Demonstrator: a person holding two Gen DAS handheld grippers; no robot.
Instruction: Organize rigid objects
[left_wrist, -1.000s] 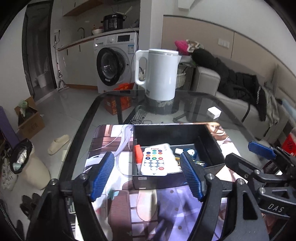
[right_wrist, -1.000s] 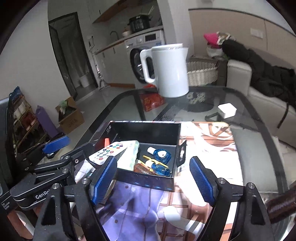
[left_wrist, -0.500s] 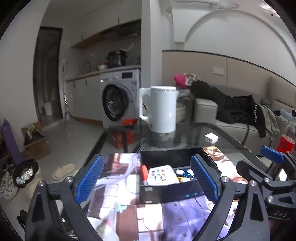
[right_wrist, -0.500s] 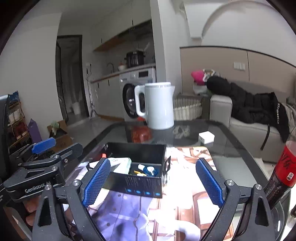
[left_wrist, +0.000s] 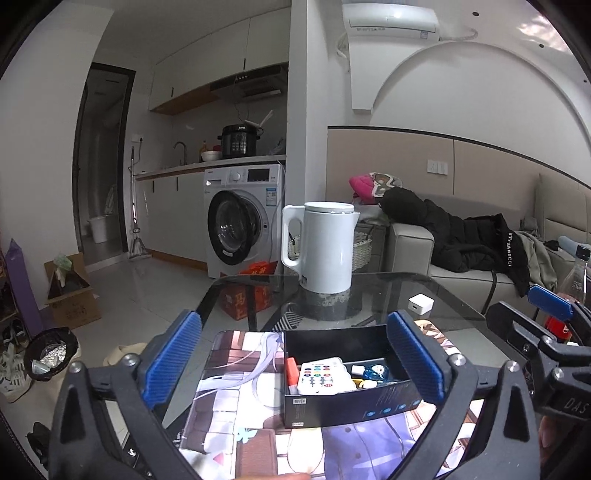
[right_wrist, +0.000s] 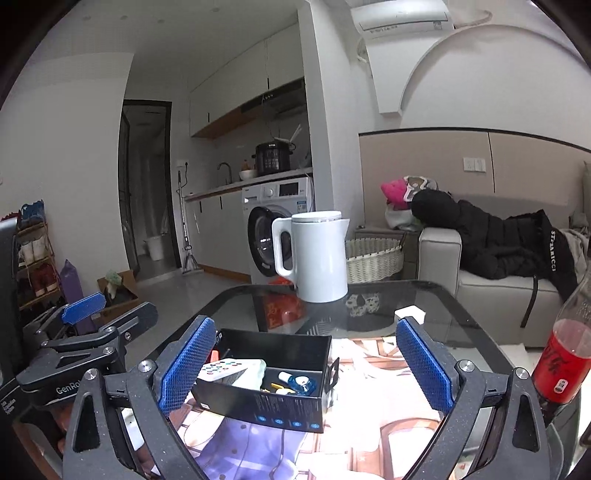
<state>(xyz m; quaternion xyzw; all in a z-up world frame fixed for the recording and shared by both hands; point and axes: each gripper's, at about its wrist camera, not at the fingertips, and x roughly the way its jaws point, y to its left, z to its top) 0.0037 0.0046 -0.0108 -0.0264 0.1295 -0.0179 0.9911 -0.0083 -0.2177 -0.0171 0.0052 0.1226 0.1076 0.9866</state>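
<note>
A black open box (left_wrist: 351, 402) (right_wrist: 280, 410) stands on a printed mat (left_wrist: 240, 406) on the glass table (left_wrist: 388, 288). Inside lie a white remote control (left_wrist: 319, 376) (right_wrist: 221, 369), a red item (left_wrist: 291, 369) and a small blue item (left_wrist: 375, 371) (right_wrist: 301, 384). My left gripper (left_wrist: 292, 319) hangs on the near side of the box, jaws opening wide, nothing between the pads. My right gripper (right_wrist: 306, 325) hangs beside it to the right, jaws also opening, with nothing gripped. Both stand apart from the box.
A white kettle (left_wrist: 325, 247) (right_wrist: 317, 258) stands at the table's far end, with a small white adapter (left_wrist: 420, 303) to its right. A cola bottle (right_wrist: 561, 362) stands at the table's right edge. Behind are a sofa with dark clothes and a washing machine.
Both grippers have opened wider, drawn back from the box and tilted upward. The box now looks smaller and lower in both views, and more of the room shows.
</note>
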